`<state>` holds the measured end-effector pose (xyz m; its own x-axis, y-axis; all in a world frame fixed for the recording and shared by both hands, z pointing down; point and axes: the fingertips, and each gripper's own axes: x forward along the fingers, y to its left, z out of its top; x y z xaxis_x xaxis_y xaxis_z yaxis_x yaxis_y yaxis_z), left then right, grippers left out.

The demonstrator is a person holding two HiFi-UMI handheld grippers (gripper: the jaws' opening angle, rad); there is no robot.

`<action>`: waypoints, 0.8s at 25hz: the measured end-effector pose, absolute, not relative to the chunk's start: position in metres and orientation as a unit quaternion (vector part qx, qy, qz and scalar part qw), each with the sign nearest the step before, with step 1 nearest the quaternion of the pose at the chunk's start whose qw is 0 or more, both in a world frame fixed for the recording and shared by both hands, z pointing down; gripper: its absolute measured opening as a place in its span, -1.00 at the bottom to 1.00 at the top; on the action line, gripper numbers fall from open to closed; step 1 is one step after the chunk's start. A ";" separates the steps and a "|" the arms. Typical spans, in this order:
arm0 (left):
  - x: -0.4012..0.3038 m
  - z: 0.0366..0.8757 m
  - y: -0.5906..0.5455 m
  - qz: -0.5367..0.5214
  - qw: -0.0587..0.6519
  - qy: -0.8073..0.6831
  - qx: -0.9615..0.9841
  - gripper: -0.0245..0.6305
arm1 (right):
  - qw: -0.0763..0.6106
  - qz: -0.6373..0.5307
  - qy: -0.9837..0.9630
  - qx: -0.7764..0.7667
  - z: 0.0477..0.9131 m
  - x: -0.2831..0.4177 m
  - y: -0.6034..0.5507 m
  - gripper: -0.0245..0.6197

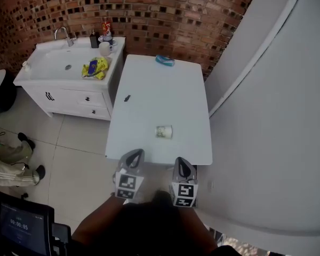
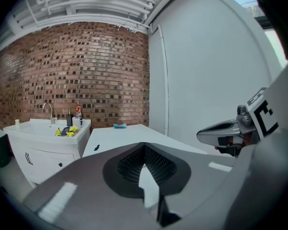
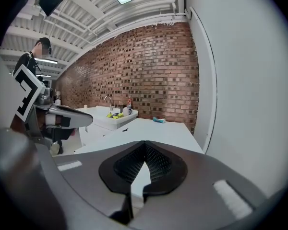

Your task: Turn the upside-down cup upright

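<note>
Head view: small pale paper cup (image 1: 164,132) rests on the white rectangular surface (image 1: 149,84), near its front edge; its orientation is unclear at this size. Just short of that edge hang the left gripper (image 1: 134,156) and right gripper (image 1: 182,163), apart from the cup, likely staged for approach.
Left gripper view: jaws closed tip to tip, nothing held; cup out of sight.
Right gripper view: same, closed and empty.
</note>
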<state>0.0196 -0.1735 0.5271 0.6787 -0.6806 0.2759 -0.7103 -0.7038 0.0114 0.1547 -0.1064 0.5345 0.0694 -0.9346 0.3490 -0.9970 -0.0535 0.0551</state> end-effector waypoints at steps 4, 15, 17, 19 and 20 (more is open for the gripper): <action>0.019 0.536 -0.188 0.124 0.071 -0.391 0.909 -0.94 | 0.153 0.114 -0.677 0.710 0.545 0.158 -0.120 -0.88; 0.030 0.544 -0.222 0.124 0.078 -0.410 0.900 -0.94 | 0.162 0.131 -0.687 0.696 0.568 0.172 -0.162 -0.88; 0.033 0.546 -0.228 0.125 0.078 -0.412 0.899 -0.94 | 0.164 0.133 -0.690 0.693 0.574 0.173 -0.172 -0.88; 0.035 0.550 -0.232 0.128 0.081 -0.411 0.899 -0.94 | 0.169 0.137 -0.691 0.690 0.581 0.174 -0.178 -0.88; 0.037 0.552 -0.235 0.128 0.084 -0.411 0.899 -0.94 | 0.171 0.140 -0.692 0.688 0.584 0.175 -0.181 -0.88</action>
<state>0.0366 -0.2354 0.5518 0.6291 -0.7172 0.2998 -0.7604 -0.6478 0.0458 0.1754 -0.1810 0.5836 0.0044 -0.9033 0.4291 -0.9990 0.0150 0.0417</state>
